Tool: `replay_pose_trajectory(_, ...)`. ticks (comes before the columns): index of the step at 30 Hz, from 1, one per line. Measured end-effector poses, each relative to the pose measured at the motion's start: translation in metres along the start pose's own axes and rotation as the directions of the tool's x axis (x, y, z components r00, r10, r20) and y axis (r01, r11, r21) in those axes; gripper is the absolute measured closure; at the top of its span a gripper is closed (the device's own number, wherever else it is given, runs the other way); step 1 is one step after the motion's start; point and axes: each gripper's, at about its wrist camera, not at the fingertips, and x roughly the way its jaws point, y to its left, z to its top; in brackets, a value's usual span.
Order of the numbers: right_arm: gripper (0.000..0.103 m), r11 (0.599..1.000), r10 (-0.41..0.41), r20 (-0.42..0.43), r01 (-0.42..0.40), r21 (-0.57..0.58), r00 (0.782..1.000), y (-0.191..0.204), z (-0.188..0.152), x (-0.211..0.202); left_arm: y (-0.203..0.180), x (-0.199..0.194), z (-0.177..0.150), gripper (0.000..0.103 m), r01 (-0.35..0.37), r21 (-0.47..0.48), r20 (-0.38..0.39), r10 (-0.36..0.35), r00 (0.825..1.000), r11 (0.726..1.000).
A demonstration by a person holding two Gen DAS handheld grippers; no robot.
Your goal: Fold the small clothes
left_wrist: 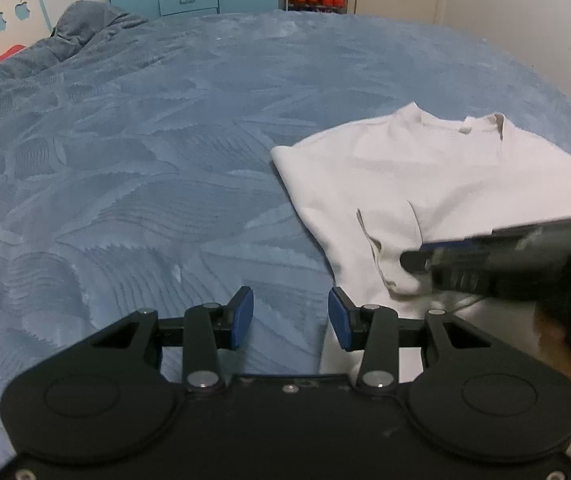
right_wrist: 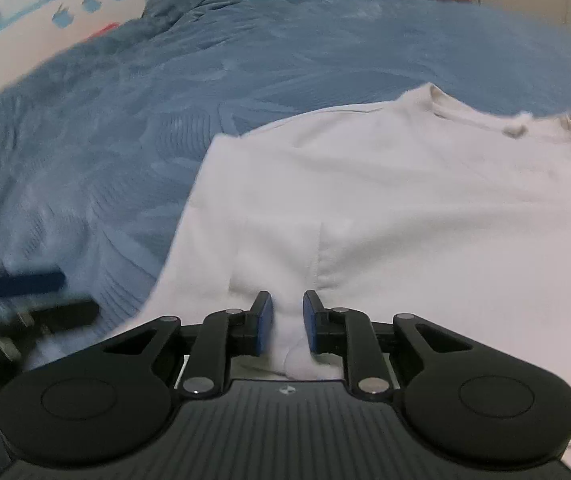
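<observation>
Now gripping a bunched fold of the white shirt (right_wrist: 385, 200) with the right tongs (right_wrist: 288, 320), blue pads pressed on the cloth from both sides at 6 o'clock of the right wrist view. Lying mostly flat on the blue bed (left_wrist: 165, 160), collar toward 12 o'clock, folded side edge toward 9 o'clock. Left tongs (left_wrist: 290, 320) spread wide and empty, hovering over bare bedspread just beside the shirt's near edge at 3 o'clock.

Probably mid-fold, carrying a hem or sleeve section across the body. Best done by keeping the pinch firm, lifting only enough to clear the lower layer, and drawing straight toward the collar so the crease stays square. Worth bringing the left tongs onto the opposite corner first; otherwise risks dragging the whole shirt across the plush cover and skewing the fold.
</observation>
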Motion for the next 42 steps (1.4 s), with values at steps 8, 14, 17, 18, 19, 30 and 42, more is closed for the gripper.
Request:
replay_pose_trajectory(8,0.079,0.972,-0.235,0.123,0.235,0.016,0.964,-0.064,0.015,-0.104,-0.015,-0.031,0.005,0.060,-0.005,0.026,0.045,0.004,0.999,1.000)
replay_pose_trajectory(14,0.079,0.867,-0.491,0.118,0.471,0.163,0.863,-0.174,-0.038,-0.161,-0.036,-0.022,0.007,0.060,0.010,0.046,0.034,-0.011,0.999,0.999)
replay_pose_trajectory(17,0.083,0.881,-0.431,-0.045,0.431,0.194,0.901,-0.217,-0.065,-0.131,-0.052,-0.005,0.009,0.059,0.018,0.068,0.009,-0.019,1.000,0.997)
replay_pose_trajectory(18,0.083,0.889,-0.410,-0.042,0.409,0.204,0.911,-0.225,-0.075,-0.124,-0.057,0.001,0.009,0.059,0.014,0.077,-0.006,-0.014,1.000,0.997)
replay_pose_trajectory(19,0.083,0.894,-0.411,-0.015,0.407,0.187,0.911,-0.223,-0.079,-0.125,-0.061,0.006,0.008,0.059,0.012,0.083,-0.019,-0.010,1.000,0.996)
replay_pose_trajectory(30,0.077,0.906,-0.392,-0.031,0.392,0.162,0.919,-0.228,-0.080,-0.134,-0.061,-0.024,-0.019,0.059,-0.032,0.134,-0.068,0.042,0.997,0.990)
replay_pose_trajectory(42,0.045,0.933,-0.355,0.142,0.340,0.116,0.924,-0.188,-0.131,-0.298,-0.062,-0.101,-0.062,0.059,-0.036,0.062,-0.087,0.042,0.995,0.997)
